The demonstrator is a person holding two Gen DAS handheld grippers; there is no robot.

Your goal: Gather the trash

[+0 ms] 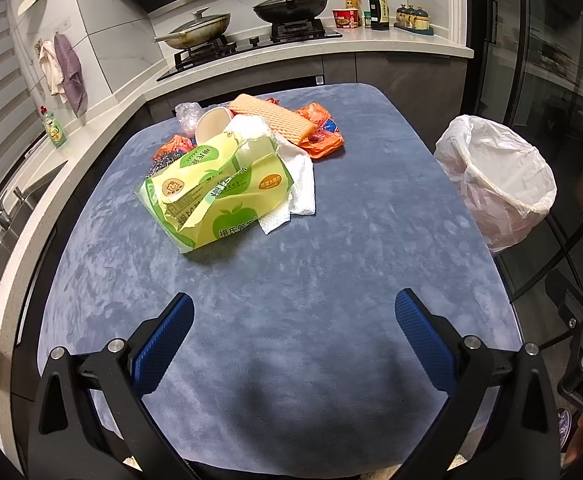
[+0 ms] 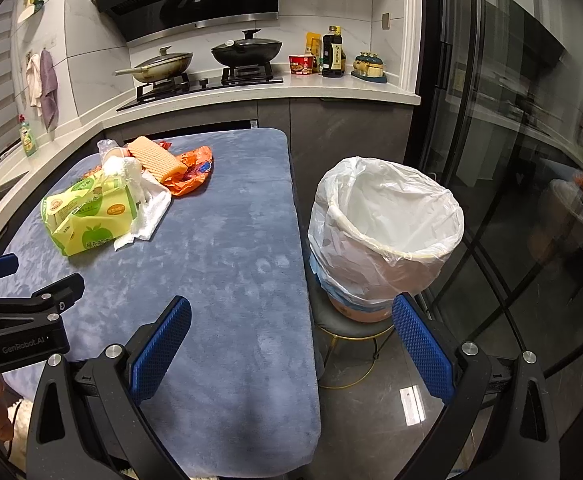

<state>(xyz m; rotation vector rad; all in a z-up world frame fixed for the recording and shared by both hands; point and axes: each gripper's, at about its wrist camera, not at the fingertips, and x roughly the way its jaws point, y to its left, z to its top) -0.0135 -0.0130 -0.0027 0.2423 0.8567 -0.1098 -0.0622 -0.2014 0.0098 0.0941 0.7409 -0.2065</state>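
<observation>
A pile of trash lies at the far left of the blue-grey table (image 1: pixel 291 272): a green tissue pack (image 1: pixel 211 192), white paper towels (image 1: pixel 299 184), a paper cup (image 1: pixel 211 124), an orange wafer pack (image 1: pixel 271 118), an orange wrapper (image 1: pixel 319 132) and a clear bag (image 1: pixel 187 114). The pile also shows in the right wrist view, with the tissue pack (image 2: pixel 87 216) nearest. A white-lined bin (image 2: pixel 387 232) stands on a stool right of the table; it also shows in the left wrist view (image 1: pixel 499 184). My left gripper (image 1: pixel 293 312) is open and empty above the near table. My right gripper (image 2: pixel 291 316) is open and empty over the table's right edge.
A kitchen counter (image 1: pixel 331 46) runs behind and left of the table, with a stove, two pans (image 1: pixel 291 4), bottles and a sink (image 1: pixel 7 216). Glass doors (image 2: pixel 531 160) stand to the right. The bin's stool (image 2: pixel 351 328) has thin gold legs.
</observation>
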